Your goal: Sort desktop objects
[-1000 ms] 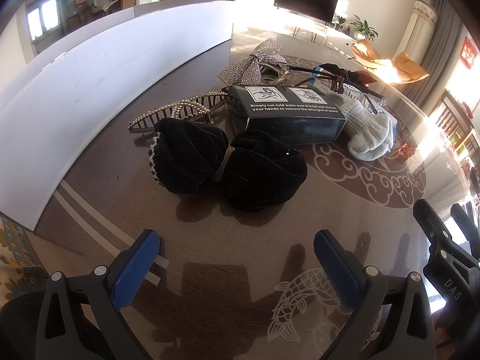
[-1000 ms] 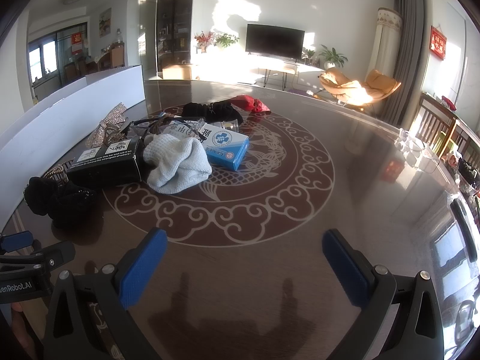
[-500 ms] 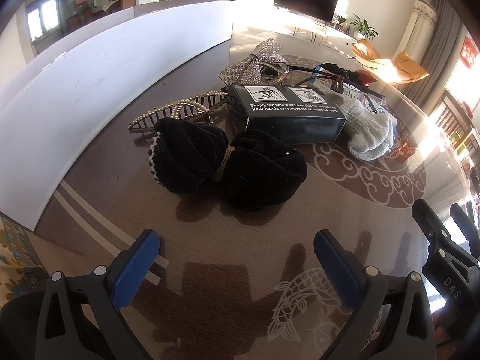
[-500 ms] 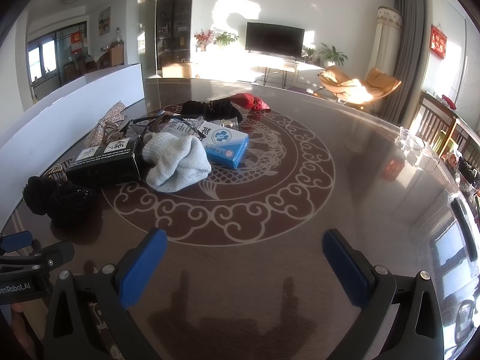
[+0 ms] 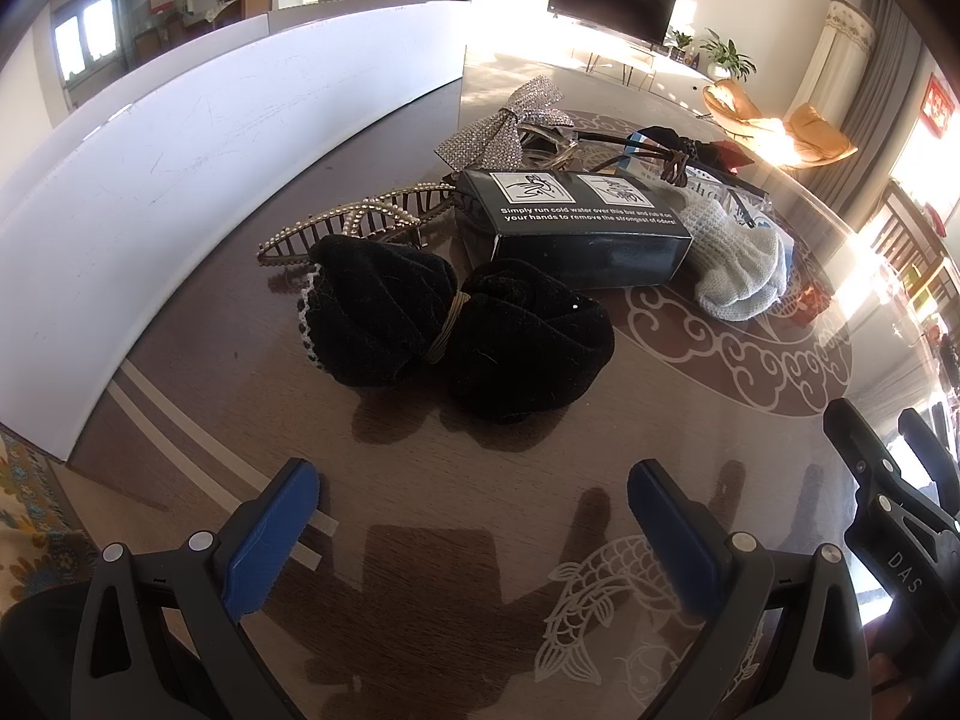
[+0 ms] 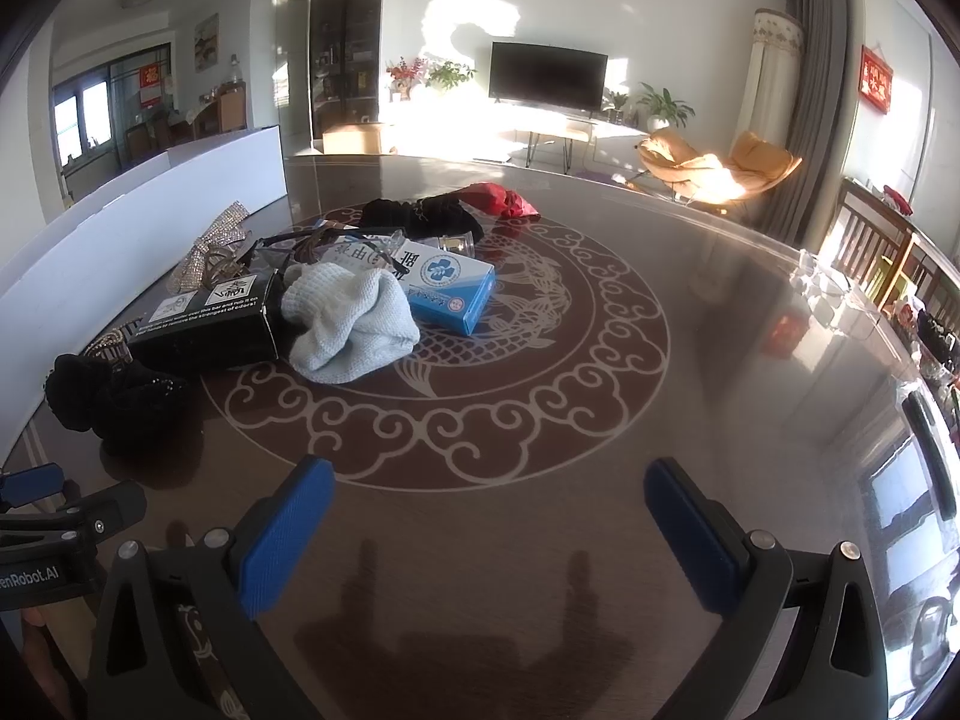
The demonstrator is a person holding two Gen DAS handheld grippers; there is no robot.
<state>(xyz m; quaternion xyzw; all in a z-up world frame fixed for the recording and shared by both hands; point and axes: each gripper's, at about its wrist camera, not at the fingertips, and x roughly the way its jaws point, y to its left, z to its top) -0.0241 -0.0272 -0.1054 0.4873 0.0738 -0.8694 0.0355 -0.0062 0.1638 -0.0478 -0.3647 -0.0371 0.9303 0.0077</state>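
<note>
Dark patterned table (image 6: 690,276) held the clutter. Black box (image 5: 576,228) read "Simply run cold water over this bar…"; blue box (image 6: 447,285) print was too small, maybe Chinese. Left gripper (image 5: 474,516) and right gripper (image 6: 489,519) were both spread wide, empty, short of the black bow (image 5: 456,336).

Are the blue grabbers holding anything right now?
No, nothing. The left hand-held gripper and right hand-held gripper are both open above the bare table.
</note>
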